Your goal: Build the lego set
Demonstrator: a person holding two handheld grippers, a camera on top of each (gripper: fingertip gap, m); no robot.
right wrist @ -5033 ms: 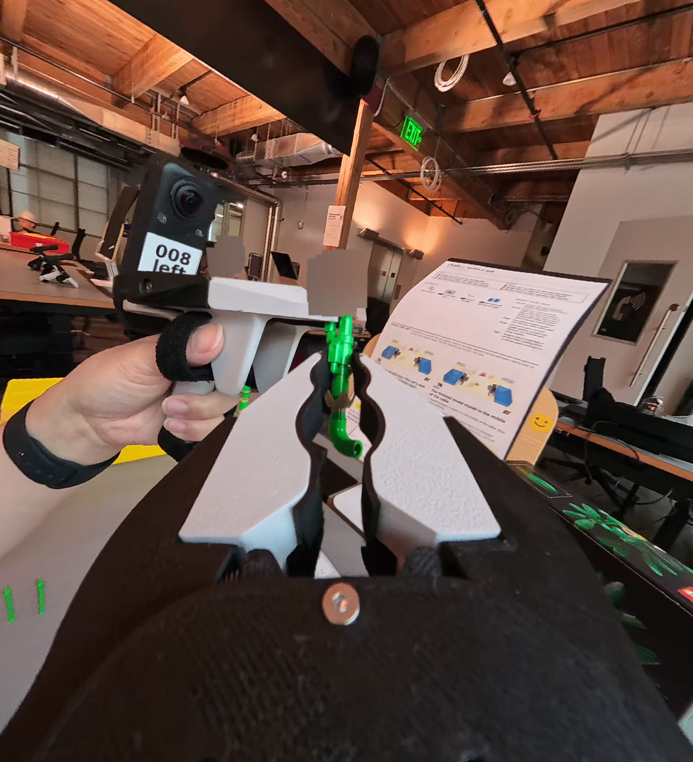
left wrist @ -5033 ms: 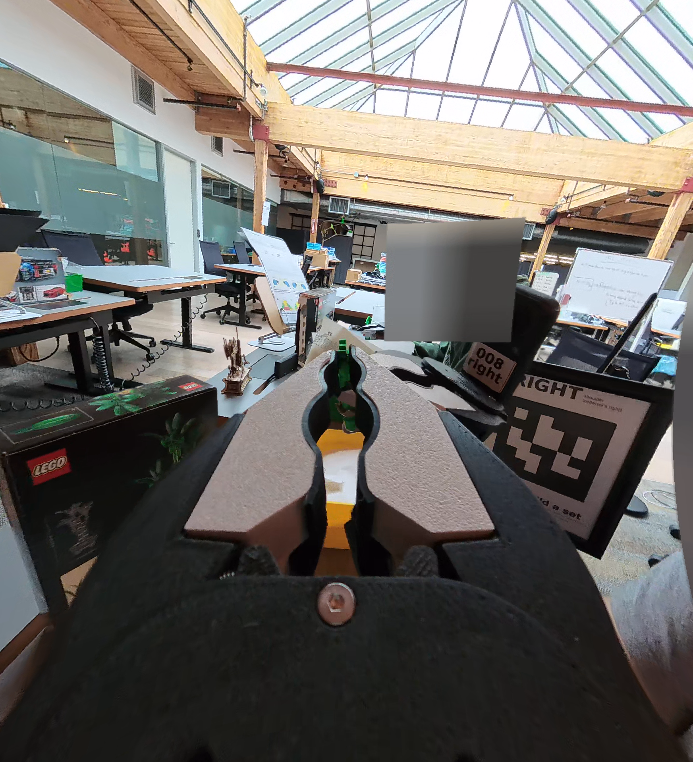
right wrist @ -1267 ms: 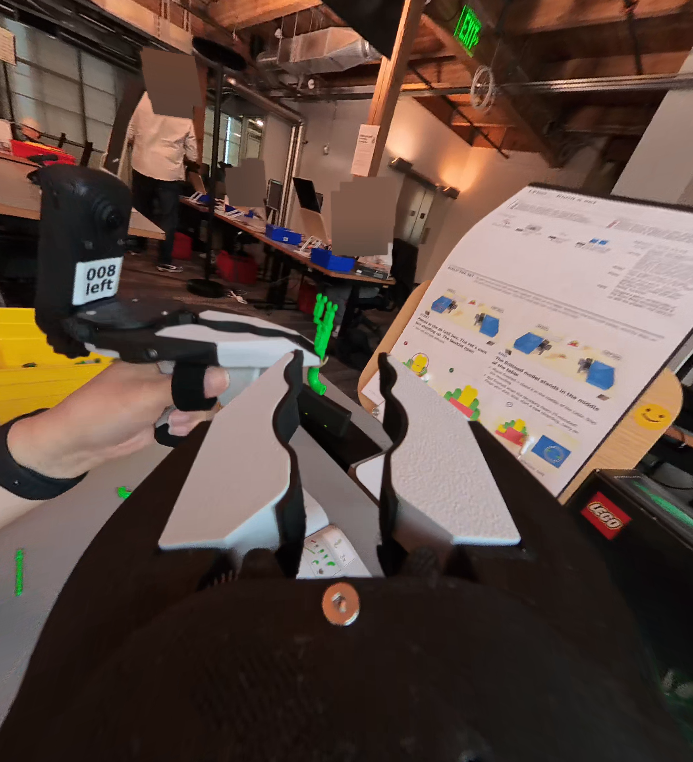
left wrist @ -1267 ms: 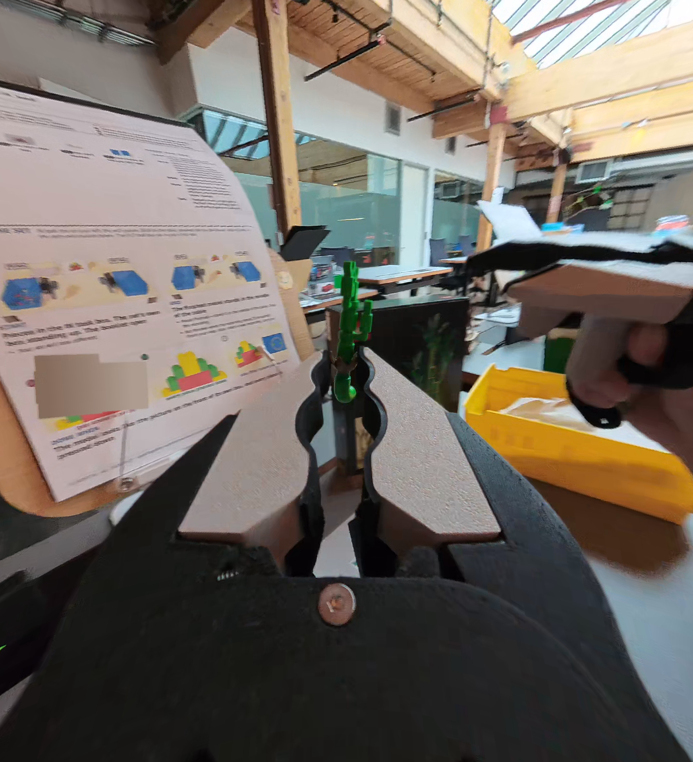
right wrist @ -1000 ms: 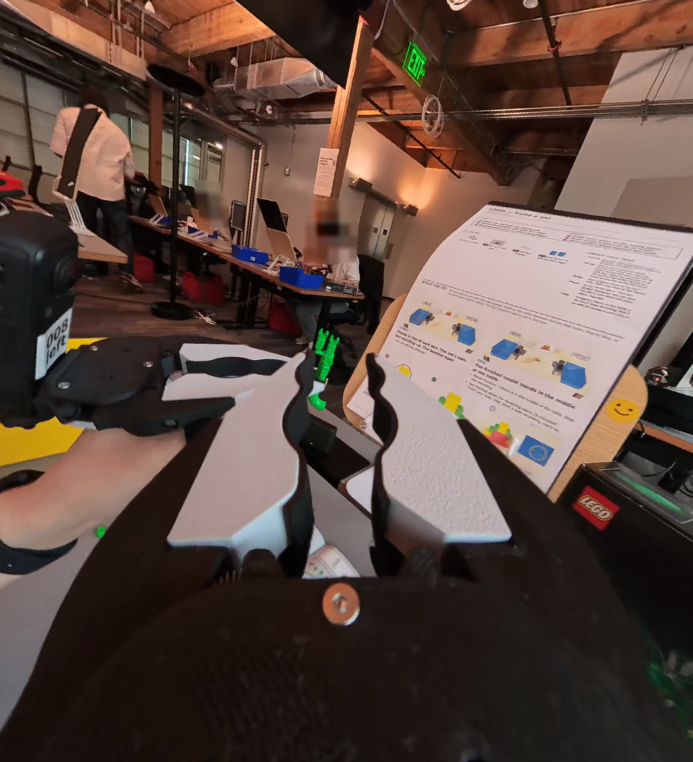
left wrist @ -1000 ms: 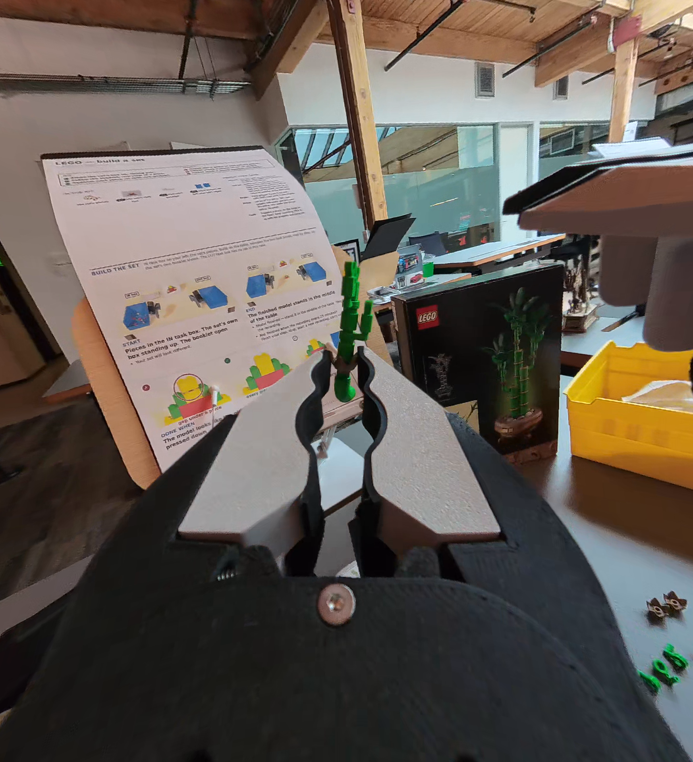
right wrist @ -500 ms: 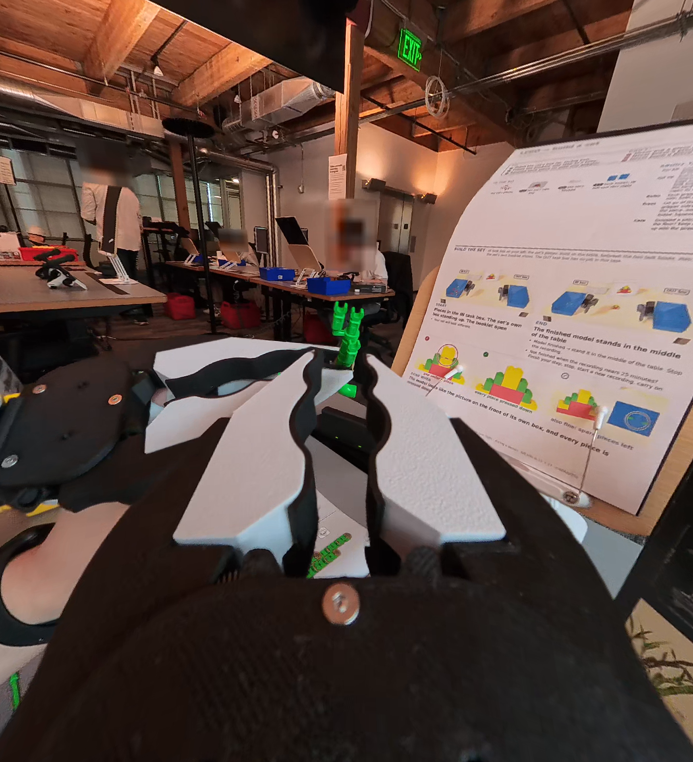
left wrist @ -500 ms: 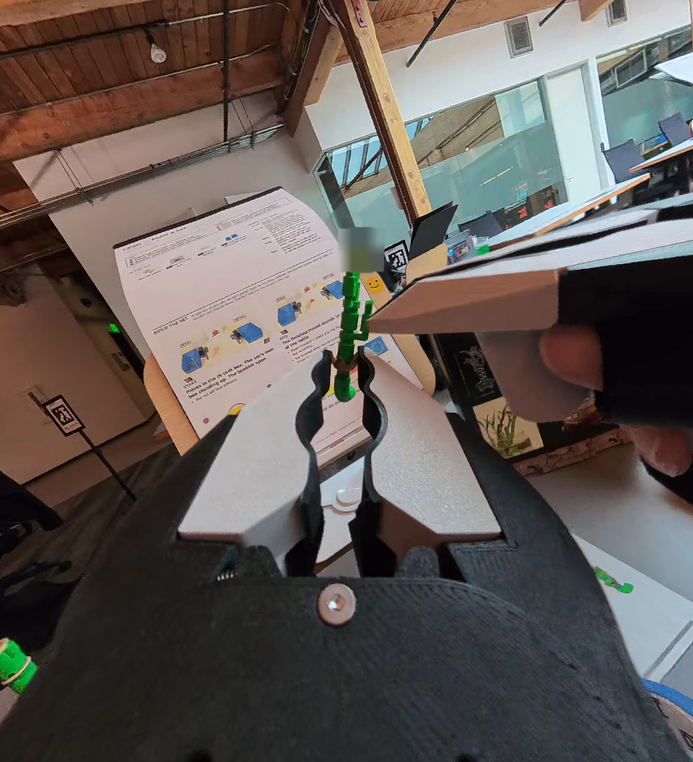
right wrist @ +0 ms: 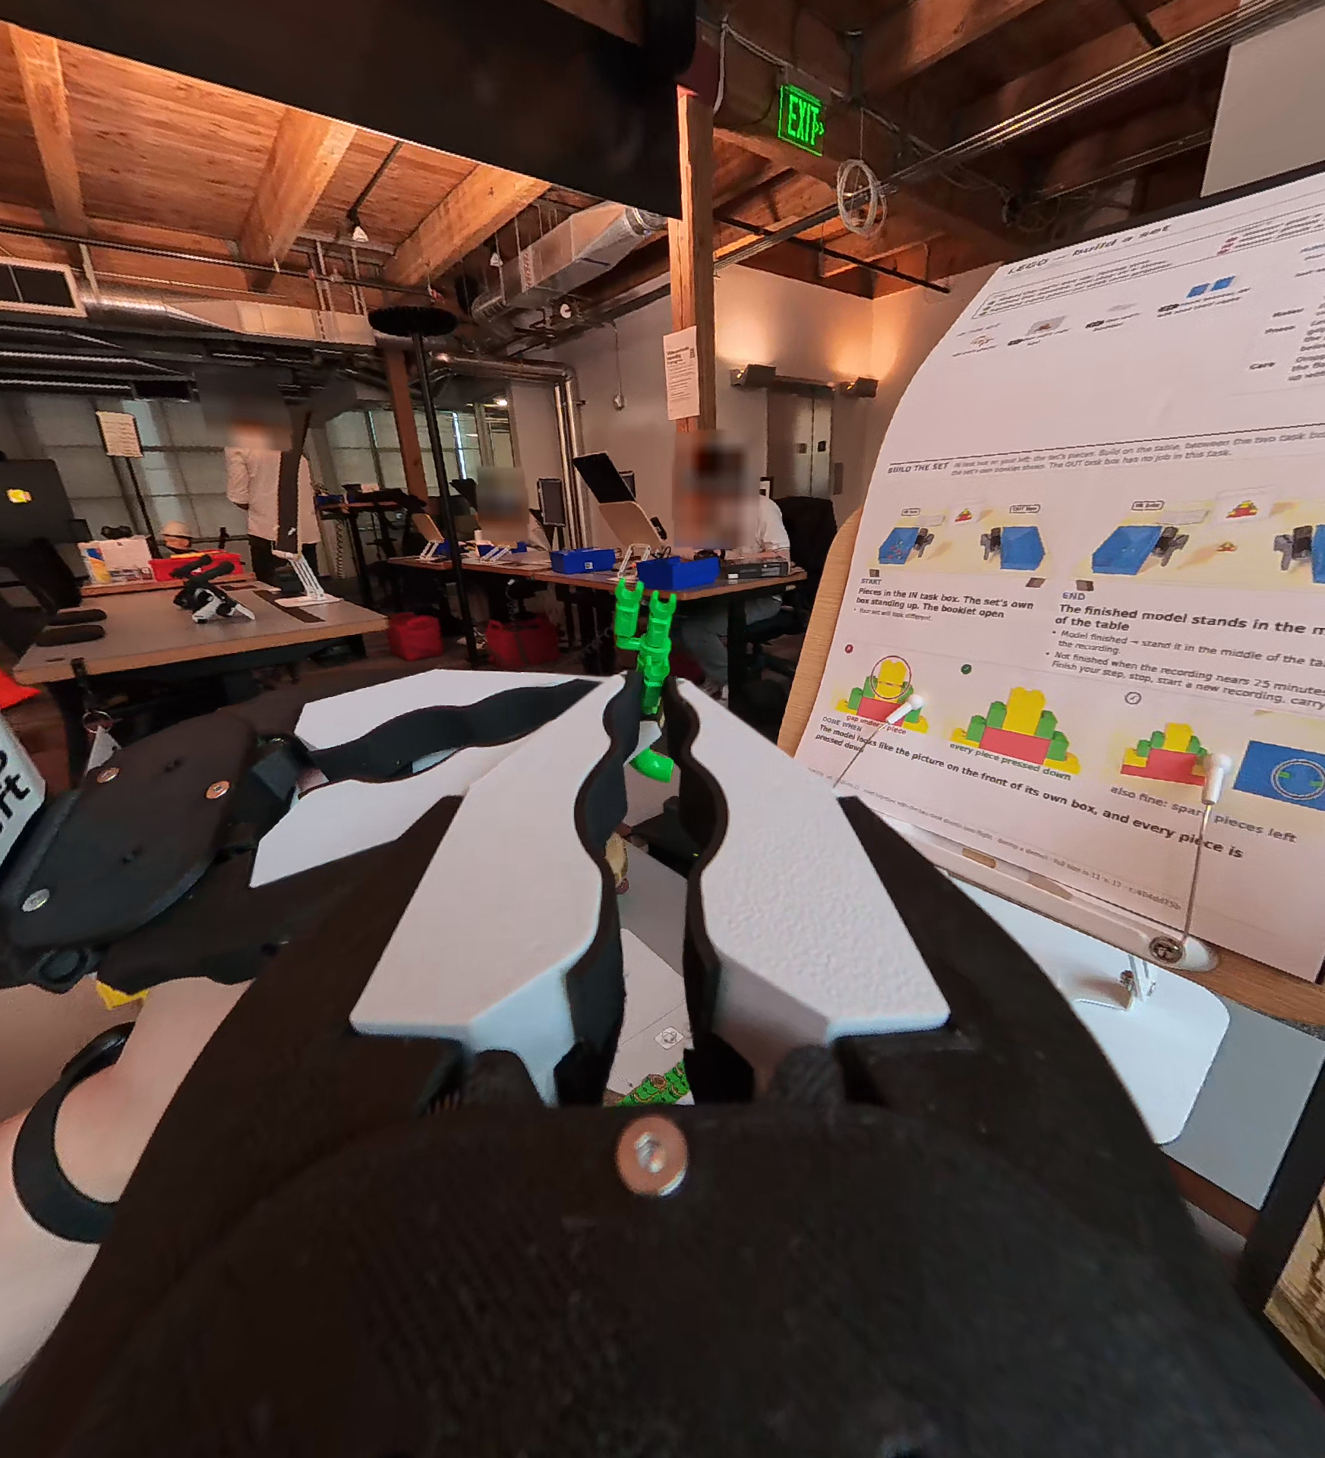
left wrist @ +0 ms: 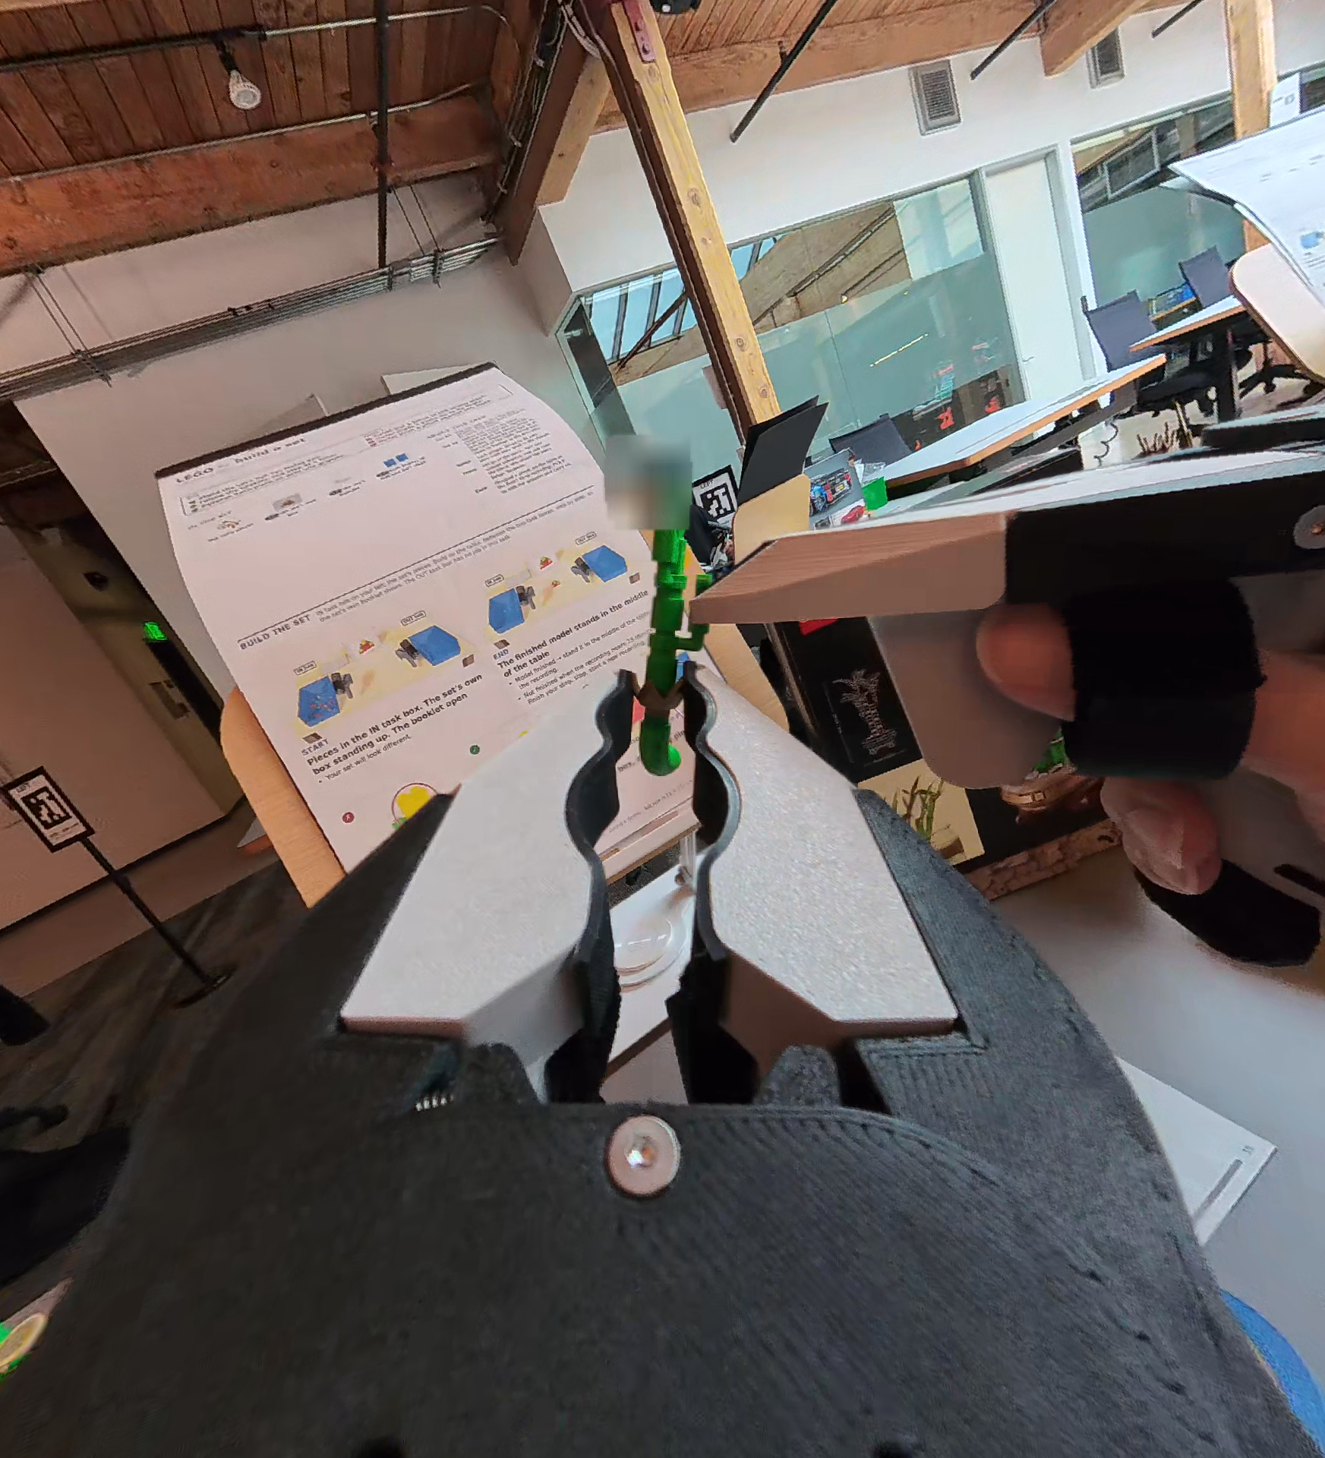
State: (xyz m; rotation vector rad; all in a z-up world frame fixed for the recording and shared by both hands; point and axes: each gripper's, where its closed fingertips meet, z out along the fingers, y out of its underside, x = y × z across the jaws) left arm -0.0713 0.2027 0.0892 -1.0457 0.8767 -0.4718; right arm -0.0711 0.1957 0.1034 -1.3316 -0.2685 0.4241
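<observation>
left gripper: pinching slim green lego bamboo stem upright
right gripper: tips closed on that stem's upper part

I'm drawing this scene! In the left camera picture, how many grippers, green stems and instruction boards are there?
grippers: 2 (left gripper, right gripper)
green stem: 1
instruction boards: 2
Total: 5

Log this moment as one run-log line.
left claw: shut on stem | right claw: shut on stem, above left | stem: upright, in air
</observation>
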